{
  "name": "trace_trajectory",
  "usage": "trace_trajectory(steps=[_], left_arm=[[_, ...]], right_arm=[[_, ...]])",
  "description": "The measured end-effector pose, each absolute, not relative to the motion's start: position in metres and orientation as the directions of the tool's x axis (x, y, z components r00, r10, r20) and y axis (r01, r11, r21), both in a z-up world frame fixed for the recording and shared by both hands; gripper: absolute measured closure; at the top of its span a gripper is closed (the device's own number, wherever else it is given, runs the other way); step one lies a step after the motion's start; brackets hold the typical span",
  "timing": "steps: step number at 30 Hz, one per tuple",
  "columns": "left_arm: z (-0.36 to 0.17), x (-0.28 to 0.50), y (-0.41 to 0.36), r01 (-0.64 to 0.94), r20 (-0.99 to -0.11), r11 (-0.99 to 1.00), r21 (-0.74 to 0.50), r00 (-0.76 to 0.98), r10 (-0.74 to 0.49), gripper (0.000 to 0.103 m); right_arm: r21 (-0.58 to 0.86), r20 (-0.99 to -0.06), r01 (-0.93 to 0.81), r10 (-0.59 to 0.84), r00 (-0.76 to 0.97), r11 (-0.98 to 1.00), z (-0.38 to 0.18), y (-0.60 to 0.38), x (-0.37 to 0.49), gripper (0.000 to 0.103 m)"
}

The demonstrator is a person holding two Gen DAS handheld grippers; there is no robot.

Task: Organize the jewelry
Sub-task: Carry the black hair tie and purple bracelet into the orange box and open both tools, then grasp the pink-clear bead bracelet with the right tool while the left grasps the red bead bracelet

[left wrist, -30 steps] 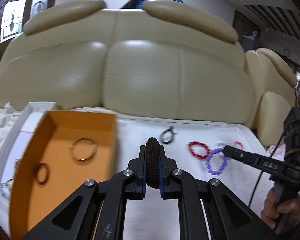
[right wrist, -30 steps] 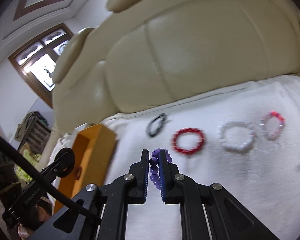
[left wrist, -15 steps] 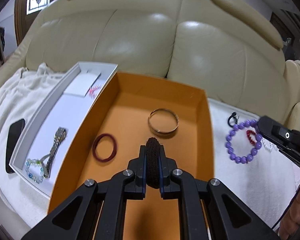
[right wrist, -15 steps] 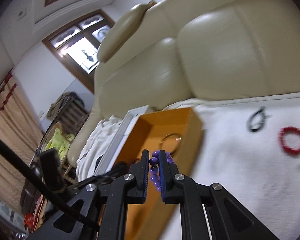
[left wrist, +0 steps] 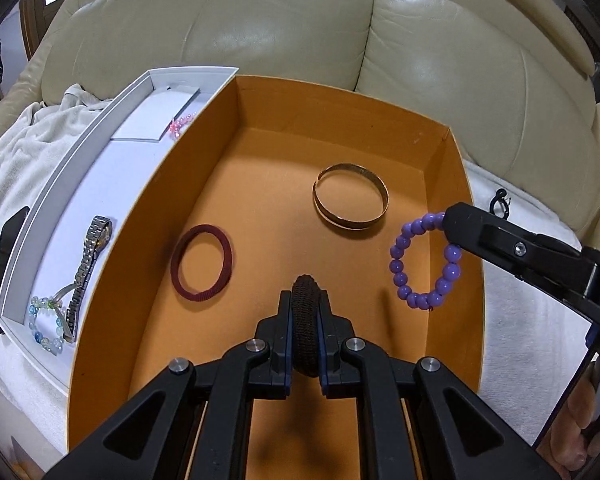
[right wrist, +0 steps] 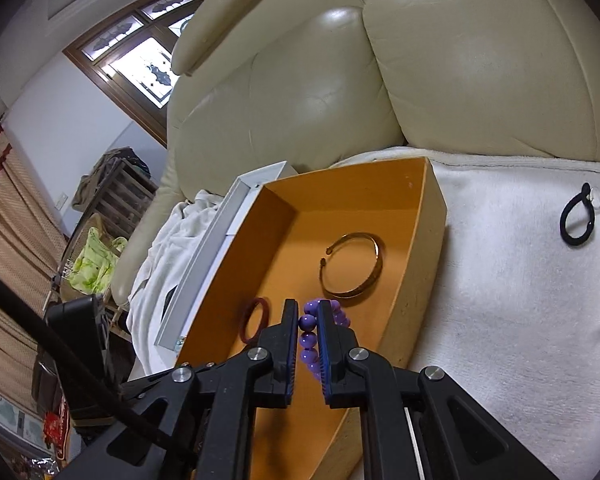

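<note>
My left gripper (left wrist: 304,300) is shut on a dark brown fabric hair ring (left wrist: 305,320), held over the orange box (left wrist: 260,92). The box holds a gold bangle (left wrist: 351,196) and a maroon ring (left wrist: 202,262). My right gripper (right wrist: 308,312) is shut on a purple bead bracelet (right wrist: 309,340), which hangs over the box's right side in the left wrist view (left wrist: 424,260). The right wrist view also shows the gold bangle (right wrist: 350,264) and the maroon ring (right wrist: 254,318) in the orange box (right wrist: 416,248).
A white tray (left wrist: 60,160) left of the box holds a metal watch (left wrist: 86,260), a pale bead bracelet (left wrist: 46,322) and small pink beads (left wrist: 178,125). A black hair tie (right wrist: 578,216) lies on the white towel (right wrist: 500,280) right of the box. Cream sofa back (left wrist: 300,20) behind.
Both grippers have moved left from the towel to over the orange box, each carrying its piece. The purple bracelet now hangs over the box's right side.
</note>
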State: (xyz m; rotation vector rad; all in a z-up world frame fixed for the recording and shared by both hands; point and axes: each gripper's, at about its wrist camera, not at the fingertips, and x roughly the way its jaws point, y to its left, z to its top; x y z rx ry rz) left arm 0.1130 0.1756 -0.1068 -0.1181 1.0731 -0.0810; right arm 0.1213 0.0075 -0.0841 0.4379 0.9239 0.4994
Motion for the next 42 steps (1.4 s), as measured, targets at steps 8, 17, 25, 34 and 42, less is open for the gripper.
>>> trace_trajectory(steps=[8, 17, 25, 34, 42], left_arm=[[-0.108, 0.115, 0.174, -0.027, -0.884, 0.995, -0.099, 0.461, -0.076, 0.078], [-0.082, 0.109, 0.164, -0.032, -0.823, 0.998, -0.059, 0.568, -0.031, 0.073], [-0.043, 0.092, 0.131, -0.022, -0.697, 0.999, -0.027, 0.717, -0.003, 0.062], [-0.027, 0.083, 0.066, 0.076, -0.623, 0.997, -0.002, 0.780, -0.061, 0.054], [-0.039, 0.089, -0.004, 0.201, -0.648, 0.979, -0.003, 0.746, -0.155, 0.053]], right_arm=[[0.561, -0.648, -0.205, 0.580, 0.495, 0.802, -0.081, 0.003, 0.122, 0.088], [0.569, -0.615, -0.178, 0.559, 0.555, 0.803, -0.062, -0.042, 0.097, 0.088], [0.570, -0.591, -0.081, 0.476, 0.651, 0.818, -0.041, -0.135, 0.059, 0.088], [0.628, -0.571, 0.145, 0.326, 0.754, 0.765, -0.042, -0.267, 0.023, 0.078], [0.654, -0.604, 0.315, 0.224, 0.765, 0.688, -0.067, -0.353, 0.008, 0.078]])
